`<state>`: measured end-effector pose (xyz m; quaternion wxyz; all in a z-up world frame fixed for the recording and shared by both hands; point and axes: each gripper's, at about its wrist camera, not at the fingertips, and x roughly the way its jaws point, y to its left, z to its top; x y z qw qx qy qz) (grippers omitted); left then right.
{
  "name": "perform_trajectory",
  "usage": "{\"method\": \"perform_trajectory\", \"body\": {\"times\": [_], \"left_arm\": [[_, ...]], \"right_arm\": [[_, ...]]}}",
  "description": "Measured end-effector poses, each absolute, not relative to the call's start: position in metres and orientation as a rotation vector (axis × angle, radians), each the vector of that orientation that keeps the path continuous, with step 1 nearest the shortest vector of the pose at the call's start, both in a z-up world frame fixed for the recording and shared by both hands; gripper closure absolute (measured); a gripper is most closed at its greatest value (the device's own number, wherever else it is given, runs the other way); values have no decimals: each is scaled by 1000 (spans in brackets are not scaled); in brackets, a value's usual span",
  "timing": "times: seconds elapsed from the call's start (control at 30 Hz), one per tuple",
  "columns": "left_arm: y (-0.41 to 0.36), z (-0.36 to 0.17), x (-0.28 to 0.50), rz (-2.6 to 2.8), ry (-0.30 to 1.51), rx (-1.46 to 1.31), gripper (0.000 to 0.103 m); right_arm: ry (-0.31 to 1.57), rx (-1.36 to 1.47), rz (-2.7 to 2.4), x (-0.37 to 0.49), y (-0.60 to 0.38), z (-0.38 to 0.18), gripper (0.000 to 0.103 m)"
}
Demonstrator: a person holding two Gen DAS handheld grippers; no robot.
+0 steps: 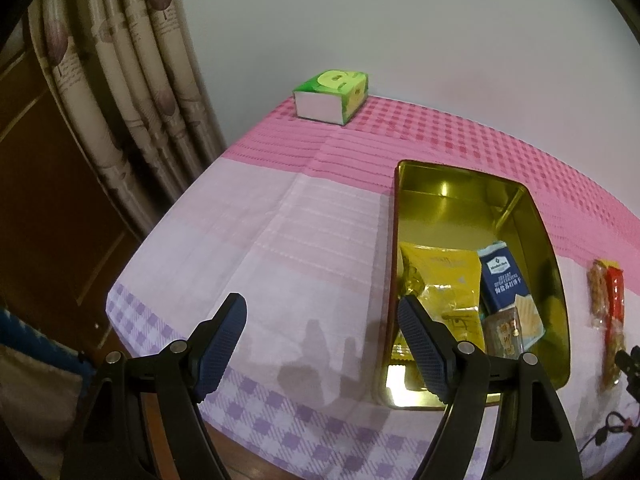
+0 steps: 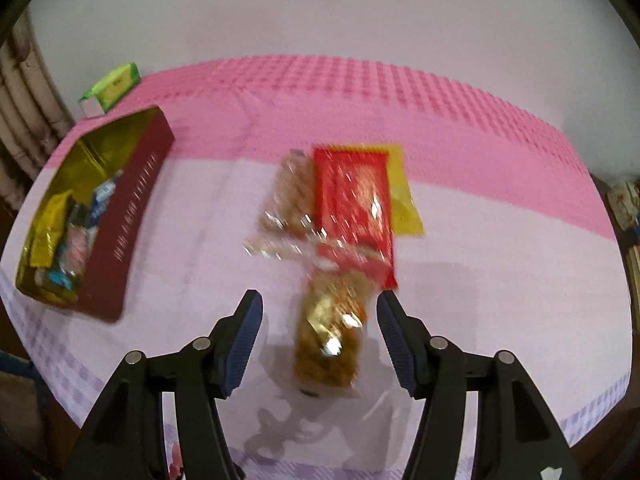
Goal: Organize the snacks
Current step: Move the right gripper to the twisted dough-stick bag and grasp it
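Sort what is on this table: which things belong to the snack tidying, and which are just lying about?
Belongs to the job:
- open tin, already holding a yellow packet and a blue packet
- loose snacks still on the cloth: red packet, clear twist packet, golden snack bag

Lying about:
- green tissue box
- curtain
- checked tablecloth

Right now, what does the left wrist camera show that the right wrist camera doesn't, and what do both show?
Only the left wrist view shows the left claw, open and empty over the cloth, and a clear look at the blue cracker packet in the tin.

Only the right wrist view shows the right claw, open above a clear bag of golden snacks, and the yellow packet under the red one.

Both show the gold-lined tin, green tissue box and red packet.
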<state>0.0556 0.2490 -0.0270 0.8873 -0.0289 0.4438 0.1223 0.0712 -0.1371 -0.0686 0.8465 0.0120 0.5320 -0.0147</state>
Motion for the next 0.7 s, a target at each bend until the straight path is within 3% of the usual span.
{"method": "perform_trajectory", "body": {"times": [0.43, 0.7], "left_arm": [[224, -32, 55, 216, 926, -15, 24], [188, -30, 53, 162, 922, 40, 24]], "right_arm": [[1154, 101, -46, 70, -148, -92, 46], [1155, 123, -25, 68, -152, -97, 64]]}}
